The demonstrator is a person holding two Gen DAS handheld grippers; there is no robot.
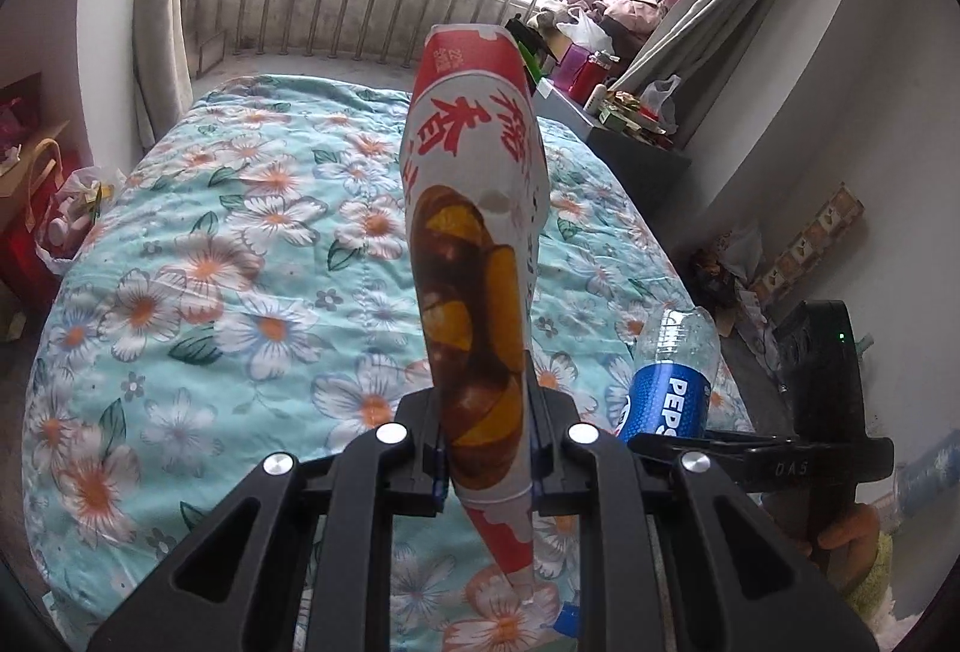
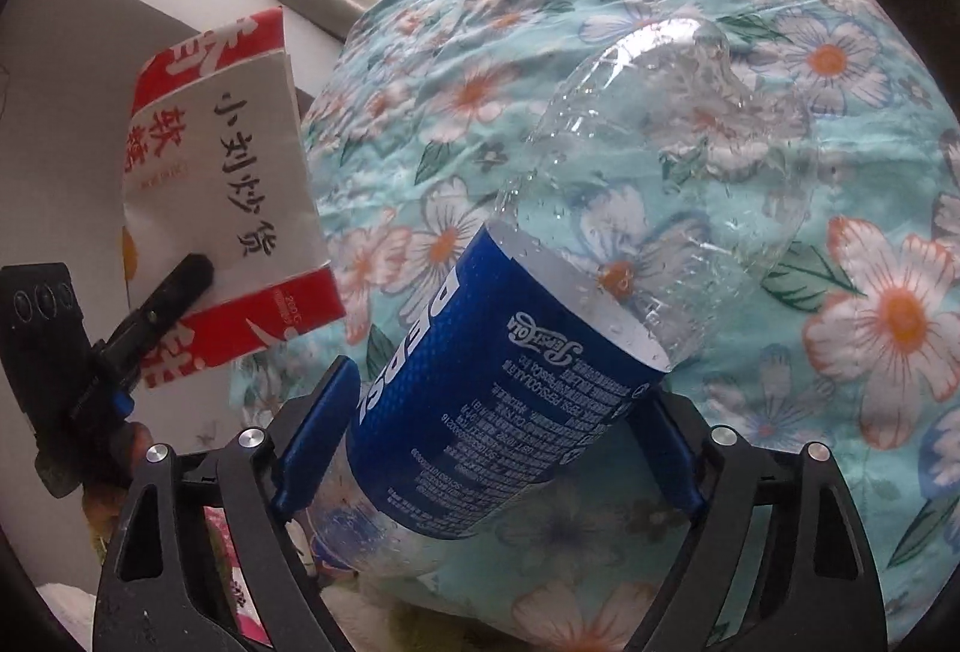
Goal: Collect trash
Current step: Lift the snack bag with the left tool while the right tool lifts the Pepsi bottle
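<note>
Right wrist view shows my right fingers point(image 2: 489, 448) spread wide around the clear, empty plastic Pepsi bottle with the blue label point(image 2: 540, 328). The blue pads flank the label, and I cannot tell whether they press on it, so I judge the bottle could roll or slip out onto the turquoise floral bedspread point(image 2: 810, 172); droplets on its smooth wall would help it slide. My left fingers point(image 1: 485, 448) are pinching the red-and-white paper snack bag with a chestnut print point(image 1: 474, 244) near its lower end. It stands tall and thin, so a quick swing could fold it or pull it loose. Both loads hang over the bed, close beside each other. Open room lies ahead across the bedspread; the grey wall point(image 1: 840, 142) crowds the right side.
</note>
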